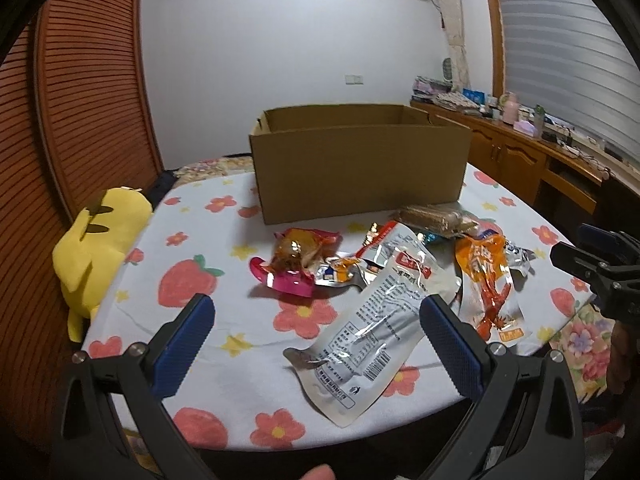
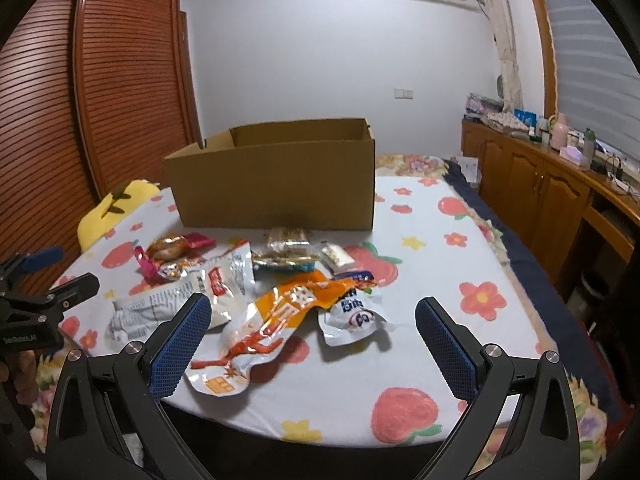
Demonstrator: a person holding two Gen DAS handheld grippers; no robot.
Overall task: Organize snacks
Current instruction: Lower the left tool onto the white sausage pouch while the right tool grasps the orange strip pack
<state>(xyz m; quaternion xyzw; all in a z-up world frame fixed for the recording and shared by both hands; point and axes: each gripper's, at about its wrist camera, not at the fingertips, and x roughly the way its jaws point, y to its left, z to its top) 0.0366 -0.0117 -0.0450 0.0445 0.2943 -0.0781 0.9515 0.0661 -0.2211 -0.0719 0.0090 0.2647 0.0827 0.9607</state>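
1. Both pairs of tongs hang over the near edge of a flower-print table (image 2: 460,280), each released, jaws spread wide and holding nothing; the snacks lie loose ahead of them and an open cardboard box (image 1: 360,168) stands beyond the pile.

2. The left gripper (image 1: 316,320) frames a long silvery white packet (image 1: 372,320), which lies flat between and just ahead of its blue pads (image 1: 180,344), its printed back turned up.

3. The right gripper (image 2: 314,320) faces an orange packet (image 2: 276,320), with a small white pouch (image 2: 352,314) just beside it between the jaws.

4. Farther ahead of the left tongs sit a pink-wrapped snack (image 1: 292,264) and a clear pack of brown biscuits (image 1: 436,218), the latter nearest the box.

5. The step in hand appears to be a first pick. Done well, it likely means lowering onto one packet's raised edge, pinching film alone and not its neighbour, since the packs overlap and the foil looks slippery.

6. Each tool is held low and nearly level, tilted slightly down toward the table; part of a hand (image 1: 622,356) shows at the right gripper's handle.
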